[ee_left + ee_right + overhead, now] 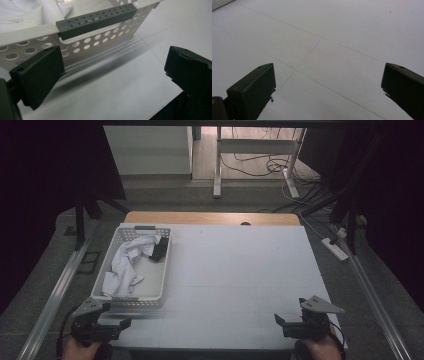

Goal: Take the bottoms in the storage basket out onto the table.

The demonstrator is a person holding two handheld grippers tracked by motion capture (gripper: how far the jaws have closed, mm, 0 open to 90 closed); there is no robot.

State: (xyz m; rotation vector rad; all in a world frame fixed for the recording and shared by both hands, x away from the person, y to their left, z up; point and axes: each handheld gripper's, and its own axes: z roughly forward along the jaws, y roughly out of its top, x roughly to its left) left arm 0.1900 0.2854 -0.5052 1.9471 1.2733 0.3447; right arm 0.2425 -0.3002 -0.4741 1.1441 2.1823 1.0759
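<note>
**A:** Basket (pixel 131 301) first: it sits at the left of the high view, its near rim just above your left gripper (pixel 102 322). In the left gripper view the grey handle bar (pixel 96 20) runs across the upper middle of the frame, with the jaws spread wide and nothing between them. Your right gripper (pixel 287 322) waits at the lower right over bare table (pixel 240 270), jaws also parted and empty.

**B:** What could bite me here?

**A:** Come in low and a jaw may strike the perforated wall under the bar and shove the light basket away (it looks easy to slide). Reach over the rim carelessly and you might catch the white cloth (pixel 122 265) along with the rim, dragging it out as you lift.

**B:** Anything you can't read?

**A:** The dark thing (pixel 159 248) near the basket's upper right corner is too dim to name. How far the cloth is bunched under itself stays hidden. Your hands are cut off by the bottom edge.
</note>
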